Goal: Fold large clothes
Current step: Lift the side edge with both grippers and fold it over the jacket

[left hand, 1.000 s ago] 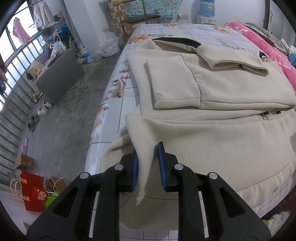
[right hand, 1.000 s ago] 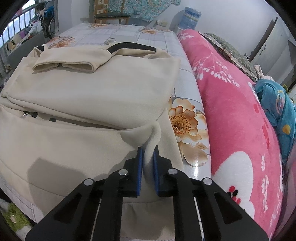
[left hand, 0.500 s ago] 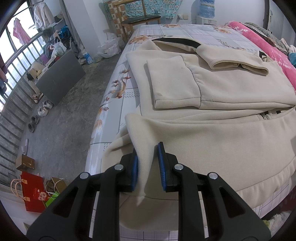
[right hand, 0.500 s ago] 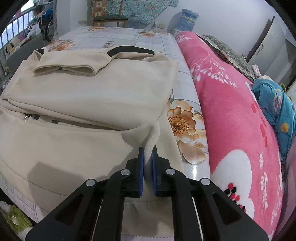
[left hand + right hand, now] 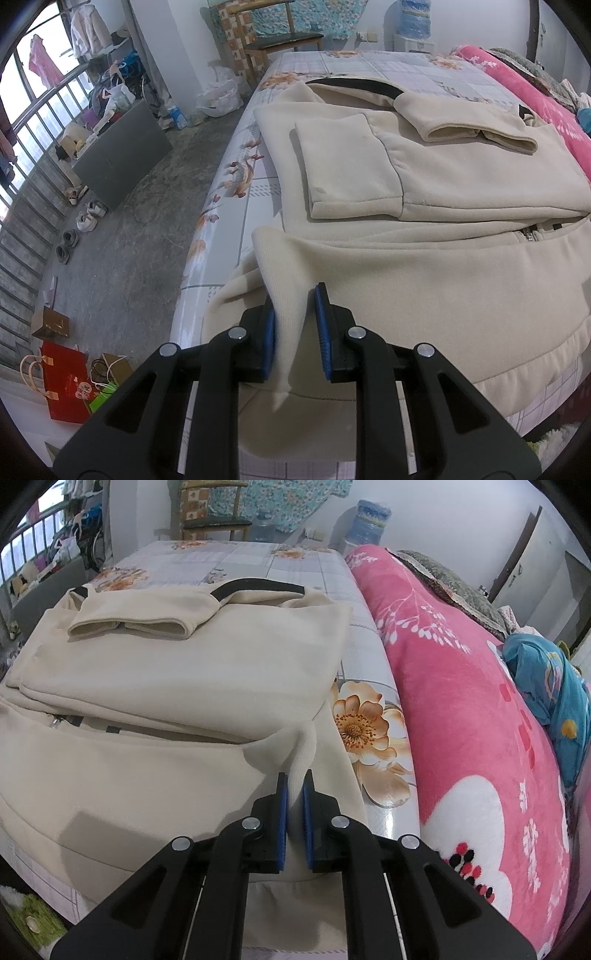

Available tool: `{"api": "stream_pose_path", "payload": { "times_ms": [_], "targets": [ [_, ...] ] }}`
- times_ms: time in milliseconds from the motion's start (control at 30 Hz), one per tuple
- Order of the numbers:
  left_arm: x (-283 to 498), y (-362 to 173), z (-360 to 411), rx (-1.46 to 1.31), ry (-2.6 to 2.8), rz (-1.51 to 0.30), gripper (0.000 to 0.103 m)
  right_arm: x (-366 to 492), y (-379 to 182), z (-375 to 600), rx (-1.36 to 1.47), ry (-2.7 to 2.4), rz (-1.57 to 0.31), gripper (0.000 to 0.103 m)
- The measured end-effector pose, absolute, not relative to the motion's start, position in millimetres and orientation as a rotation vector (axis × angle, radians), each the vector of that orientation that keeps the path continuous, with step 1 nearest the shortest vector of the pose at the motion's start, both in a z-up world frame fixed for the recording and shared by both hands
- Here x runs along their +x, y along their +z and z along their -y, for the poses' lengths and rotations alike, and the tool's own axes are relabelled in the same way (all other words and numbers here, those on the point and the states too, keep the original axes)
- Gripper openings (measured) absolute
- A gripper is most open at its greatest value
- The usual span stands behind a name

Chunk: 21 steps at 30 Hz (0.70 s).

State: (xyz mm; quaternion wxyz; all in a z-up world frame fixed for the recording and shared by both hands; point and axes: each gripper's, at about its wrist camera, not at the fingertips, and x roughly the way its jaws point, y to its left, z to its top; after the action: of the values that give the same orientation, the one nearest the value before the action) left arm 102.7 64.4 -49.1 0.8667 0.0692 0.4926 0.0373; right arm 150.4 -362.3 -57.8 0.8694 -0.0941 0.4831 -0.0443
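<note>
A large cream zip jacket (image 5: 424,258) lies on the bed, sleeves folded across its upper half, its lower half raised toward me. My left gripper (image 5: 295,314) has its jaws a little apart around the jacket's left hem corner, the cloth loose against the left pad. My right gripper (image 5: 294,794) is shut on the right hem corner of the jacket (image 5: 147,686) and holds it lifted. A black collar band (image 5: 258,586) shows at the far end.
The bed sheet (image 5: 369,62) has a floral check print. A pink blanket (image 5: 461,701) runs along the right side with a blue cloth (image 5: 546,686) on it. Left of the bed, the concrete floor (image 5: 122,240) holds shoes, bags and a grey board.
My left gripper's jaws have opened slightly, so the hem corner hangs looser between them. The right gripper keeps its grip, raised slightly.
</note>
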Motion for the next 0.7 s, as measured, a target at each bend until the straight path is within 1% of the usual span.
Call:
{"api": "stream_pose_path", "payload": {
  "times_ms": [233,533,700],
  "targets": [
    [101.4,-47.4,-66.2,0.138,0.079,-1.013,0.008,144.2,-49.5,363.8,-0.177,-0.09,-0.976,0.007],
    [85.3,-33.9,-68.2,0.112,0.063,-0.94,0.006,127.6,-33.4,364.6,-0.146,-0.097,-0.909,0.007],
    [62.1,-17.5,-68.5,0.115,0.043,-0.856,0.005,108.8,-19.6,365.6,-0.119,-0.111,-0.85,0.006]
  ]
}}
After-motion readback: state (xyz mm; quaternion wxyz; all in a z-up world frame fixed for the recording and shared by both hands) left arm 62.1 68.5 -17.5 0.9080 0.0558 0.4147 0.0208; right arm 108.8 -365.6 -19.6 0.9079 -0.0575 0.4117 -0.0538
